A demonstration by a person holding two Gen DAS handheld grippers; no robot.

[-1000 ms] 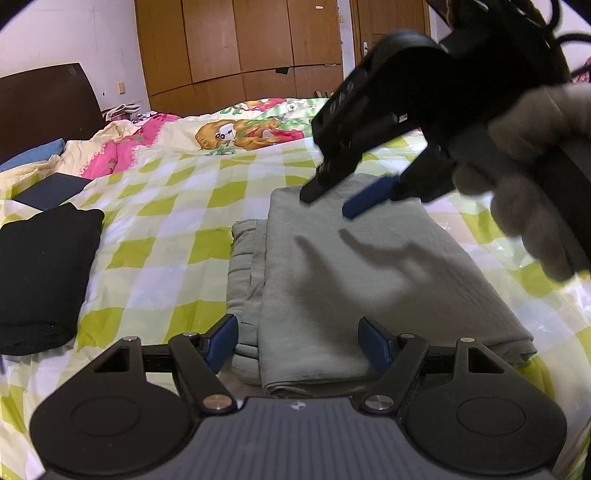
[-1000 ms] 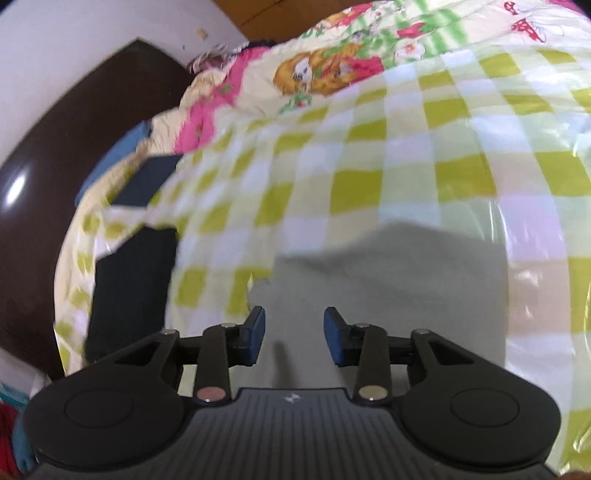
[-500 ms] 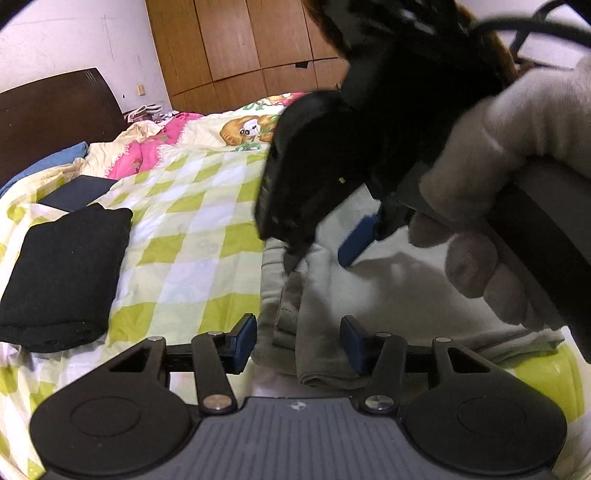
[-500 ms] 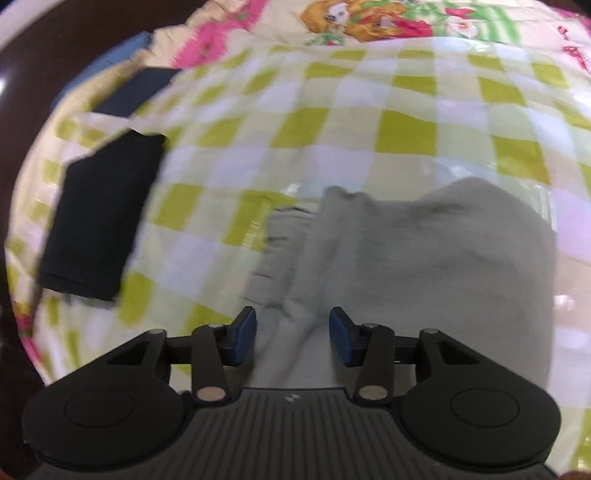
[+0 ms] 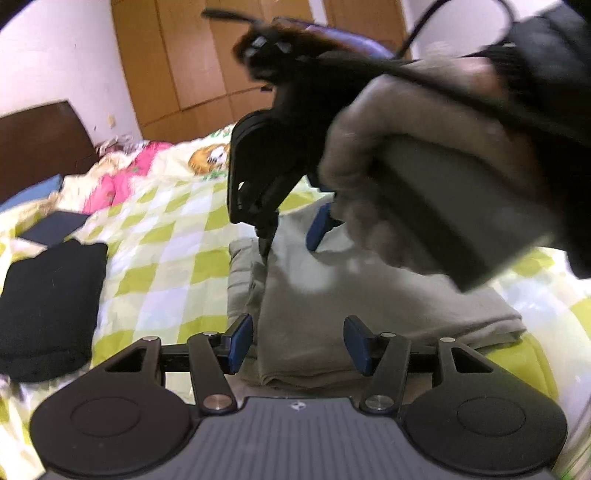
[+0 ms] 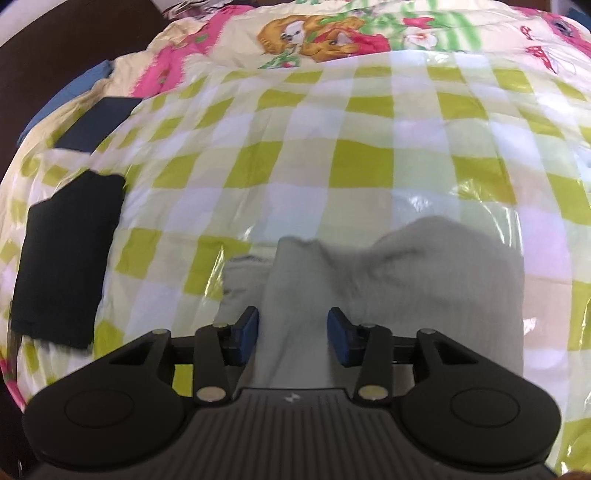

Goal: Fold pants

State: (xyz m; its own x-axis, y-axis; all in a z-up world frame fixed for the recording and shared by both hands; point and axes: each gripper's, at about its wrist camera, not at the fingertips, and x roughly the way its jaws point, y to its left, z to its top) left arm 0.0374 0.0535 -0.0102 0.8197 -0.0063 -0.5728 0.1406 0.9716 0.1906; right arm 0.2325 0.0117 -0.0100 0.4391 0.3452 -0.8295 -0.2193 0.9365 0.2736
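Grey pants lie folded into a compact stack on the green-and-white checked bedspread, with layered edges showing along the stack's left side. At the near end of the stack, the left gripper hangs low with its blue-padded jaws spread wide, one pad on either side of the folded edge and neither closed on the cloth. Above the far left part of the pants, the right gripper points downward, held by a grey-gloved hand; its jaws stand apart, and its dark fingertip sits at the fabric, though contact is unclear. From the right wrist camera, the cloth rises in a soft ridge between the open pads. A folded black garment rests well to the left on the bedspread, and a cartoon-print quilt lies at the far end near the wooden wardrobe.
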